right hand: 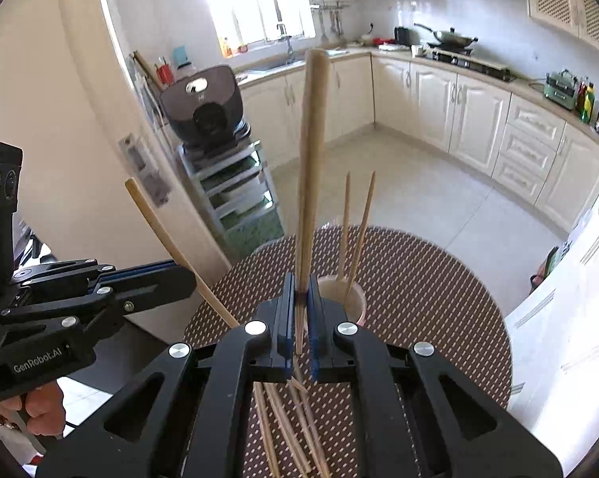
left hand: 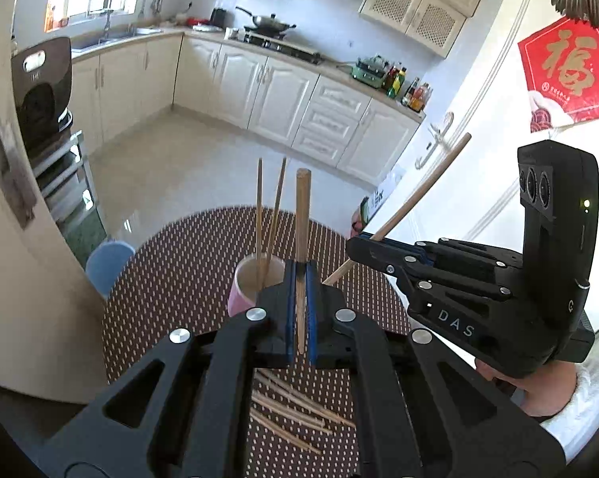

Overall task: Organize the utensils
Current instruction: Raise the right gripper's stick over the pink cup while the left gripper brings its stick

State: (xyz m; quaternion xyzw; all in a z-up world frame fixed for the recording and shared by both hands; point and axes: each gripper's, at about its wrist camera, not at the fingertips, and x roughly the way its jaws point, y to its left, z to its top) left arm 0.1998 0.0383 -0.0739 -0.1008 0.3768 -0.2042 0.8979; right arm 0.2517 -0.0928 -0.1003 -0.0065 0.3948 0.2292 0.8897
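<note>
Gripping one chopstick each, both tongs hang above the round counter, which wears a brown dotted mat.

Left tongs: clenched on a chopstick that stands nearly upright between the blue pads, blunt end toward 12 o'clock, thin end reaching back past the pads toward 6 o'clock. In the right wrist view these tongs enter from 9 o'clock with the stick slanting from 11 o'clock to 5 o'clock through the jaw tips.

Right tongs: clenched on a second chopstick, also near upright in their own view. In the left wrist view they come in from 3 o'clock, the stick angled toward 1 o'clock.

Cup: pink outside, pale inside, upright on the mat, just at 9 o'clock of the left tongs' tips. Two chopsticks stand in it, leaning slightly apart. In the right wrist view the cup sits just at 3 o'clock of the right tongs.

Loose chopsticks: a scattered pile flat on the mat at 6 o'clock, below both tongs, partly hidden by the black frames.

A hand in a white cuff holds the right tool at 4 o'clock.

Behind the counter: tiled floor, cream cabinets.
</note>
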